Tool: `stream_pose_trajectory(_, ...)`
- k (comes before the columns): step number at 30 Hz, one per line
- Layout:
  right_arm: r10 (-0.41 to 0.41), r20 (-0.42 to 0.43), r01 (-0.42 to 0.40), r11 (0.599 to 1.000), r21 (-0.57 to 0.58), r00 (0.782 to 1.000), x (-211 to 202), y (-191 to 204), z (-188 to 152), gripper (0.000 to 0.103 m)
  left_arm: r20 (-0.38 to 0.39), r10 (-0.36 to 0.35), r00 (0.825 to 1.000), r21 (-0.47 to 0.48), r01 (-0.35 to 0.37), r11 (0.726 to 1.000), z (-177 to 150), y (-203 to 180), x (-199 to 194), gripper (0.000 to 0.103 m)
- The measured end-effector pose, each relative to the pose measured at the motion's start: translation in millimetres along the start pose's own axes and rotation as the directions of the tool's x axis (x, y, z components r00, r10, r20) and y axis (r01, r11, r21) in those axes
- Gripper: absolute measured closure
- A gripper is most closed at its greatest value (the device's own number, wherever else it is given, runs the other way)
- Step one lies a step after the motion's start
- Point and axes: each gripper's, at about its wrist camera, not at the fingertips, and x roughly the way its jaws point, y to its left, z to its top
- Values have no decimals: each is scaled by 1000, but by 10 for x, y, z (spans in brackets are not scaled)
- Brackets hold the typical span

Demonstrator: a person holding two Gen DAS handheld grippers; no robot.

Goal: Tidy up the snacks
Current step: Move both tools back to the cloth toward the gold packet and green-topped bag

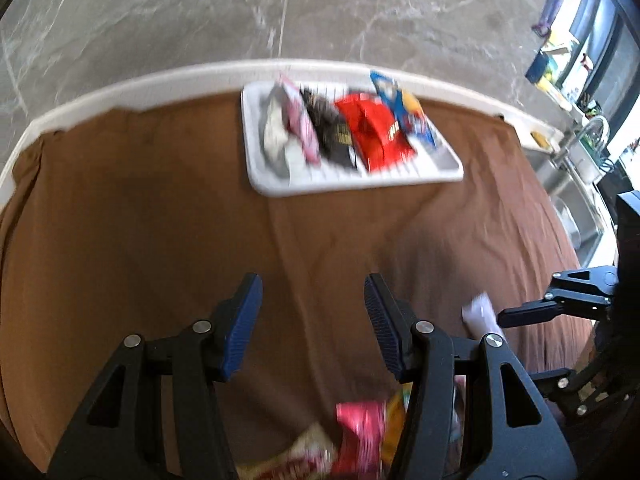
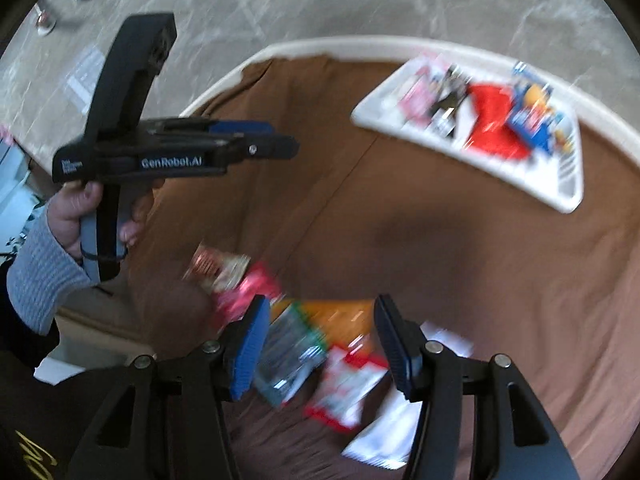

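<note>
Hovering over a brown-clothed worktop (image 1: pixel 140 208), a person's two hand-held tongs hang empty above snacks still to be sorted. Taking the white tray (image 1: pixel 448 174) as landmark and reading it left to right in the left wrist view: a pale packet (image 1: pixel 276 136), a pink one (image 1: pixel 300 120), a dark one (image 1: pixel 332 132), a red pack (image 1: pixel 376 132) and a blue-and-yellow bag (image 1: pixel 404 108) lie side by side in it, filling all but its right end. Well apart from the tray, at the near edge of the cloth, lies the loose pile (image 2: pixel 304 332): a tan-and-red packet (image 2: pixel 218 268), a pink packet (image 2: pixel 248 292), an orange bag (image 2: pixel 344 316), a clear-fronted pack (image 2: pixel 292 356), a red-and-white pouch (image 2: pixel 348 388) and a white wrapper (image 2: pixel 384 436). The left tongs (image 1: pixel 314 320) stand partly open with only cloth between their blue pads; the right tongs (image 2: pixel 320 348) stand likewise partly open above the pile, pressing on nothing. The person's left hand (image 2: pixel 76 216), in a grey knit cuff, grips the left tool's handle. By the look of them the packets are light, soft and slick film, liable to crumple or slip; a pinch across a flat sealed edge looks a safer hold than the puffed middle. Motion blur hides all labels
</note>
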Motion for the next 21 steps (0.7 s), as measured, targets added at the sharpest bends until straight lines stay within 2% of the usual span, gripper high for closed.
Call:
stream_pose_trajectory(9,32,-84,-31,999,11,996,257,279,-259,45,-78,-40,996,8,40,999,-755,-108,-186,52)
stream_pose_trajectory(14,32,-104,-27,998,55,994,373,255,-307,45,-100,-61,993,8,62,998,-909,-151,-172,52)
stream_pose_trajectory(21,9,-134,5,994,106,991,537,195,-316,45,-108,-50,993,-13,48,999,-1028,-23,-225,52)
